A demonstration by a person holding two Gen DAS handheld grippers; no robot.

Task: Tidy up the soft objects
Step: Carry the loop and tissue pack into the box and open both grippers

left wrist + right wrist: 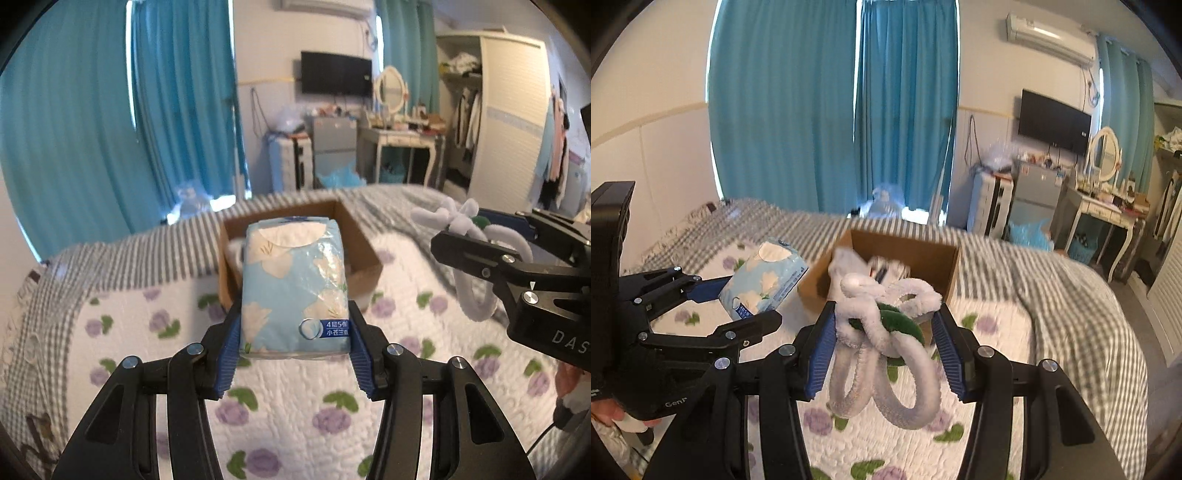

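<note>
The left tongs (295, 332) were clamped on a pack of tissues (293, 284), their blue pads (229, 350) pressed against both sides of its lower end, so the pack stood up through the centre of the left wrist frame. Behind it, at centre, sat an open cardboard box (360, 236) on the bed (122, 332), its near rim hidden by the pack and its right wall and far edge showing. A white soft thing lay inside against the left wall.

In the right wrist view the right tongs (884, 339) were clamped on a white fuzzy loop toy (886, 354) with a green patch; its loops hung below the pads in the lower centre, held above the flowered quilt (886, 443). The box (923, 258) lay just beyond, upper centre, with white items already in it. The left tongs (738, 302) and the tissue pack (764, 280) showed at left, just beside the box's left wall and apart from it.

Open quilt lay in front of the box and to both sides; a grey striped blanket (1071, 295) covered the bed behind and to the right. Blue curtains (783, 110) filled the upper left.
</note>
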